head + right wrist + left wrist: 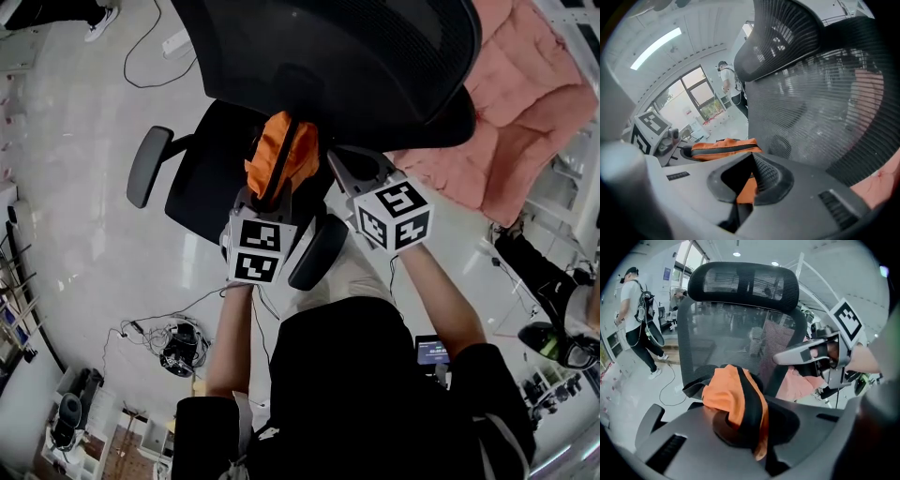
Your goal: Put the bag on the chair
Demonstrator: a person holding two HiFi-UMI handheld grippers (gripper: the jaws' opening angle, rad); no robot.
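While it hangs over the chair (208, 180), orange bag (281, 155) clamped by left tool (740, 425), right tool (751, 177) pinching edge

Glossy pale floor (75, 206) – loose cables (150, 66); pink quilted pad (525, 112) at right; tall windows (701, 96), ceiling strip light (656, 47).

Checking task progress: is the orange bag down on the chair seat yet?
Not released: the left gripper is shut on the bag, bunched over the chair seat; contact underneath cannot be told.

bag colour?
Orange with a black stripe; the bag shows best in the left gripper view.
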